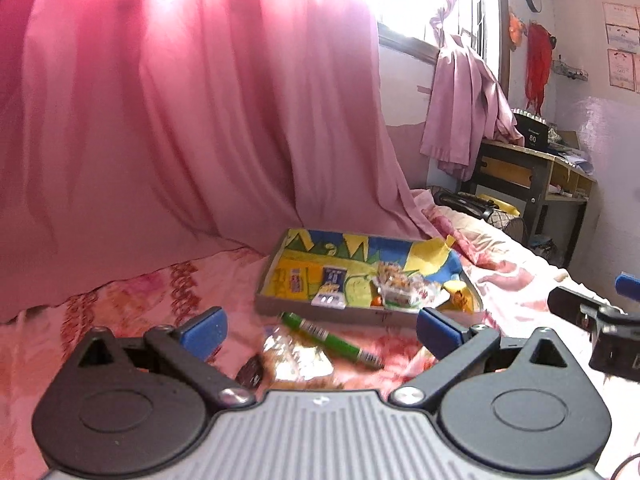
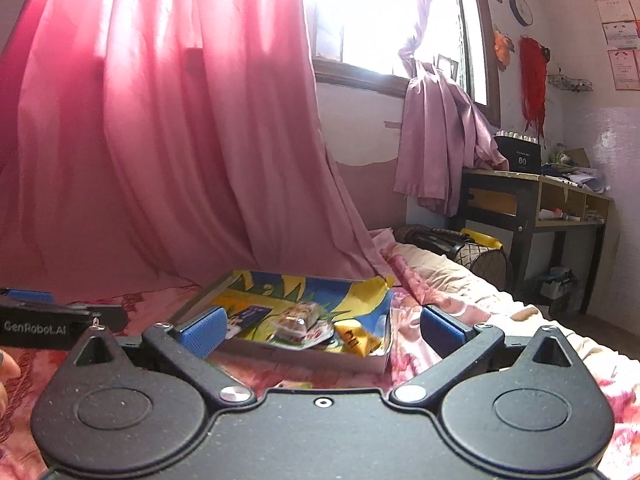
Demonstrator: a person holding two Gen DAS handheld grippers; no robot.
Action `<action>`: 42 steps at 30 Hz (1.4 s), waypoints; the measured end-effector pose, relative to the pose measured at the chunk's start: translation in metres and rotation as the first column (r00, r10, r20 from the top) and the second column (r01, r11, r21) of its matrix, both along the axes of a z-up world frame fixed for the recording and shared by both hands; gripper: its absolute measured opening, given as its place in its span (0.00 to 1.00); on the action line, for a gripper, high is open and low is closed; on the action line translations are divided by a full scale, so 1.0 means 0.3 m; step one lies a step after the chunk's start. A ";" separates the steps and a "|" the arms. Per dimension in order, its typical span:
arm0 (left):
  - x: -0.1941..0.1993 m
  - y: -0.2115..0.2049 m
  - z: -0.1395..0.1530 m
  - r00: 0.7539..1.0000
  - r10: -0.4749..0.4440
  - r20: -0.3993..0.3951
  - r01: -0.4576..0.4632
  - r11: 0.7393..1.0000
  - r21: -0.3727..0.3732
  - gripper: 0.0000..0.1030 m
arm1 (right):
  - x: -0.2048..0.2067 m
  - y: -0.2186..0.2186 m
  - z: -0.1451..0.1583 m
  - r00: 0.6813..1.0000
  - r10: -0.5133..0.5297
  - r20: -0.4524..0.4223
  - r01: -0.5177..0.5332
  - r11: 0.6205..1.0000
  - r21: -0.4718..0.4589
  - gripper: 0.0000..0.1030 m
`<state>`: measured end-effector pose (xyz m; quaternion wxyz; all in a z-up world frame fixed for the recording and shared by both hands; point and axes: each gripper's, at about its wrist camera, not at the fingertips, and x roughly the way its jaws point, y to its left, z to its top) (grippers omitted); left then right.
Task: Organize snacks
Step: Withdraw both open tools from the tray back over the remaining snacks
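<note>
A shallow grey tray (image 1: pixel 320 307) with a yellow, blue and green lining lies on the pink floral bedspread and holds several snack packets. In front of it lie a green stick packet (image 1: pixel 332 338), a clear wrapped snack (image 1: pixel 298 356) and a small dark packet (image 1: pixel 250 370). My left gripper (image 1: pixel 320 330) is open and empty, just above these loose snacks. My right gripper (image 2: pixel 320 330) is open and empty, close before the tray (image 2: pixel 304 354), where a clear packet (image 2: pixel 298 318) and a yellow packet (image 2: pixel 356 338) show.
A pink curtain (image 1: pixel 180 120) hangs behind the bed. A wooden desk (image 2: pixel 536 196) stands at the right beyond the bed, with a black handbag (image 2: pixel 448 242) beside it. The other gripper shows at each view's side edge (image 1: pixel 600 320).
</note>
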<state>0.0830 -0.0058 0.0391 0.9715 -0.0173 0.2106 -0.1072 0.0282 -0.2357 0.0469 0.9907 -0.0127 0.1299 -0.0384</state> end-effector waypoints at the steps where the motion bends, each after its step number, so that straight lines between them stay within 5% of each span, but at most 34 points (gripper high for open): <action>1: -0.017 0.005 -0.002 1.000 0.002 0.000 -0.002 1.000 0.004 1.00 | -0.016 0.007 0.001 1.000 0.001 0.002 -0.001 1.000 -0.002 0.99; 20: -0.225 0.052 -0.015 0.996 0.080 -0.049 -0.079 0.996 0.031 1.00 | -0.195 0.041 -0.025 0.999 0.024 -0.047 -0.024 1.000 0.002 0.99; 33: -0.258 -0.014 0.042 0.985 0.141 -0.100 -0.129 0.984 0.121 1.00 | -0.214 -0.041 -0.030 0.997 0.030 -0.072 -0.022 0.994 0.102 0.99; 42: -0.235 -0.153 0.117 0.964 0.161 -0.210 -0.111 0.967 0.231 1.00 | -0.201 -0.155 -0.053 0.991 0.023 -0.134 0.009 0.974 0.228 0.99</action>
